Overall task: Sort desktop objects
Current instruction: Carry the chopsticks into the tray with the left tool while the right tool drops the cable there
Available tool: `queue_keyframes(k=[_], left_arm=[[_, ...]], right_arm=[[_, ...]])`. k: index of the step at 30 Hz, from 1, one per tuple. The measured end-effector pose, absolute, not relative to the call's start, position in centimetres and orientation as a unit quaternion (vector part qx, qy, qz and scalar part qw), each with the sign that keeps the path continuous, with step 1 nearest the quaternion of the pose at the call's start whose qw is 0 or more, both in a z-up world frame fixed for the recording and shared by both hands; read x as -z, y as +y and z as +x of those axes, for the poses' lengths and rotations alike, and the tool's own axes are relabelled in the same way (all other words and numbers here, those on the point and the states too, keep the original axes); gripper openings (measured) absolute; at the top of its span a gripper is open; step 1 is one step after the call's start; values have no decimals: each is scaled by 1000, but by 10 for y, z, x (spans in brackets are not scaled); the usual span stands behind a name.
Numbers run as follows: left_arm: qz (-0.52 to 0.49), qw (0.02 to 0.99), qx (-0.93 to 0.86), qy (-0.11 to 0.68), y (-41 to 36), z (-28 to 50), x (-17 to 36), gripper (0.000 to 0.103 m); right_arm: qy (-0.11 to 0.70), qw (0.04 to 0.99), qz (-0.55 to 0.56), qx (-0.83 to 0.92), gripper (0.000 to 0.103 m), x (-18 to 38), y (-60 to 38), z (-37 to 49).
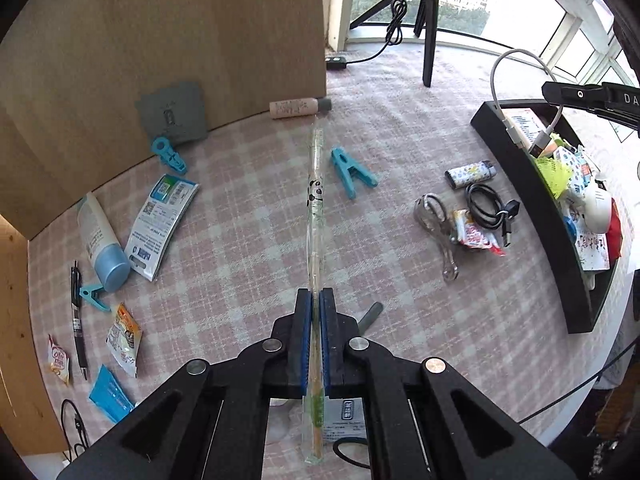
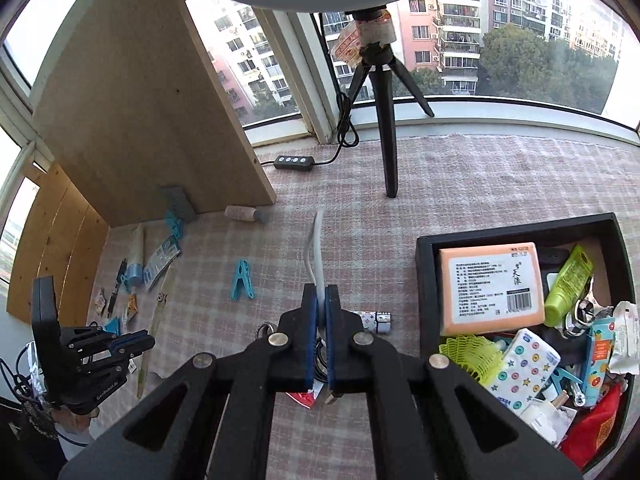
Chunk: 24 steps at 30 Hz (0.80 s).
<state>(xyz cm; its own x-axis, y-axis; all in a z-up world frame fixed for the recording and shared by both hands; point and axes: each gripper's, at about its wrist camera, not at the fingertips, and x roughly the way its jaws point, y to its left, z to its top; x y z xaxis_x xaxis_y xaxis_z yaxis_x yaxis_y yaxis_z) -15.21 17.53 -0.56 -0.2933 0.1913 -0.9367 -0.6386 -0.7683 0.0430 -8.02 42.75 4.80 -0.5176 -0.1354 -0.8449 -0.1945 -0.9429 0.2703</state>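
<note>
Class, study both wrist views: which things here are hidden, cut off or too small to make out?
1. Left wrist view: the clear-wrapped chopsticks are covered midway by the left gripper.
2. Left wrist view: print on the white-and-blue packet is too small to read.
3. Right wrist view: the white cable disappears between the right gripper fingers.
4. Right wrist view: the black tray is cut off by the picture edge.
</note>
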Motion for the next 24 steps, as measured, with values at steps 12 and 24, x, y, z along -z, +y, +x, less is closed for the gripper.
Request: queue_keyframes(k=[12,24], left_arm=[[-494,381,-746,234,301,-92,-26,4],[-442,485,-705,270,448,-9,-48,4]], right_arm=[[201,131,-458,-856,4,-81,546,11],[232,224,-447,-835,4,-83,629,94]])
